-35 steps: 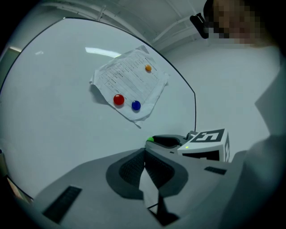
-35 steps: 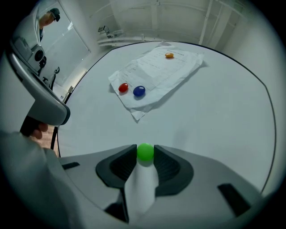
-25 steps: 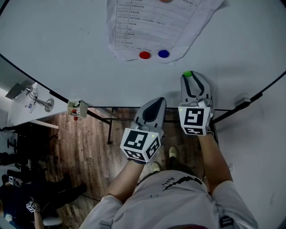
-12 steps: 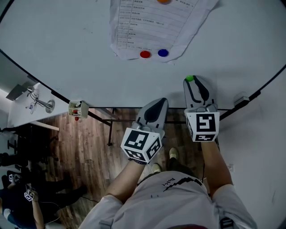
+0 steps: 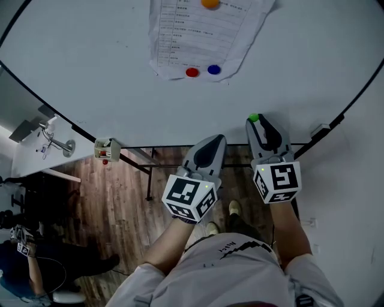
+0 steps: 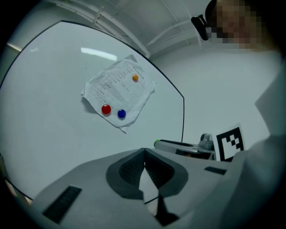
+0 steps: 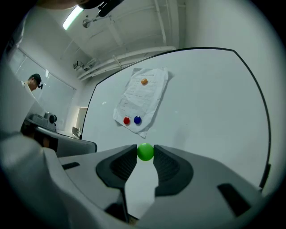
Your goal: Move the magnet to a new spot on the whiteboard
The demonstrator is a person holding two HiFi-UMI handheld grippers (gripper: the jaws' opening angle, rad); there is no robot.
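Note:
A round green magnet [image 7: 145, 151] is pinched between the tips of my right gripper [image 7: 145, 153], which is shut on it. In the head view the green magnet [image 5: 254, 117] shows at the tip of my right gripper [image 5: 255, 120], near the lower part of the whiteboard [image 5: 90, 66]. I cannot tell whether the magnet touches the board. My left gripper [image 5: 211, 143] hangs lower and to the left, its jaws shut with nothing between them [image 6: 144, 154].
A crumpled printed sheet [image 5: 201, 36] hangs on the whiteboard under a red magnet [image 5: 192, 72], a blue magnet [image 5: 214, 69] and an orange magnet [image 5: 210, 3]. A small marker holder [image 5: 105, 149] sits at the board's lower left edge. Wooden floor [image 5: 120, 204] lies below.
My right gripper has drawn back and down along the board with the green magnet in it. The left gripper has hardly moved.

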